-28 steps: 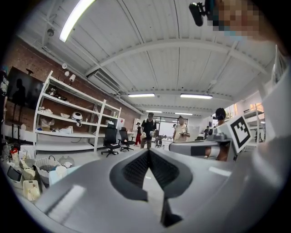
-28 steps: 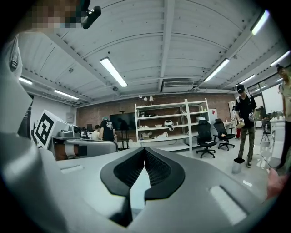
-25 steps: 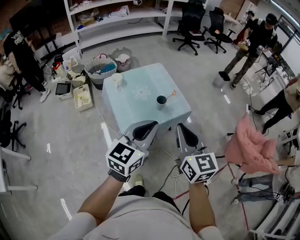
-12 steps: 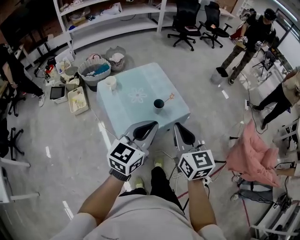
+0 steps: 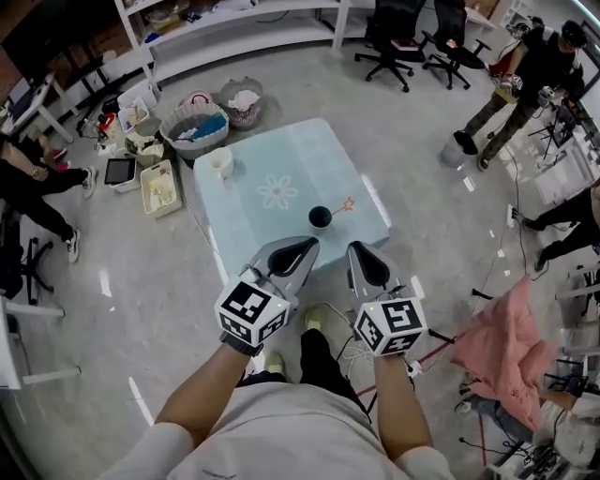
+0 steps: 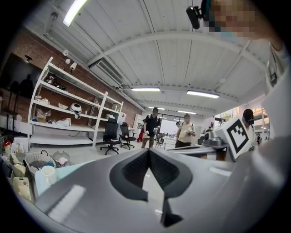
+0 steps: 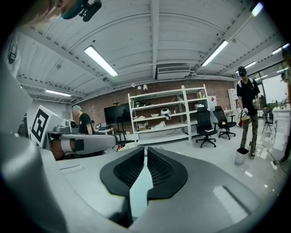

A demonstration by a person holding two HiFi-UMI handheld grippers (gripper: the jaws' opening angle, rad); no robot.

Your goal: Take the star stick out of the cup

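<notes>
counter [image 5: 246, 217] closer than before | star stick [image 5: 346, 204] in cup [image 5: 321, 217] | left gripper [image 5: 306, 246], right gripper [image 5: 360, 253]: jaws clenched, empty

A big open lab-workshop with an office corner.

I stand on a pale polished floor [image 5: 141, 309] under a white arched ceiling hung with strip lights [image 7: 101, 60]. A brick wall [image 7: 177, 88] backs white shelving [image 5: 234, 28] loaded with gear. Black rolling office chairs [image 5: 394, 37] stand loose. Baskets and bins [image 5: 194, 129] crowd beside a small cloth-covered table [image 5: 281, 178], cables [image 5: 349, 349] trail over the floor, and other people [image 5: 525, 80] stand or sit about.
</notes>
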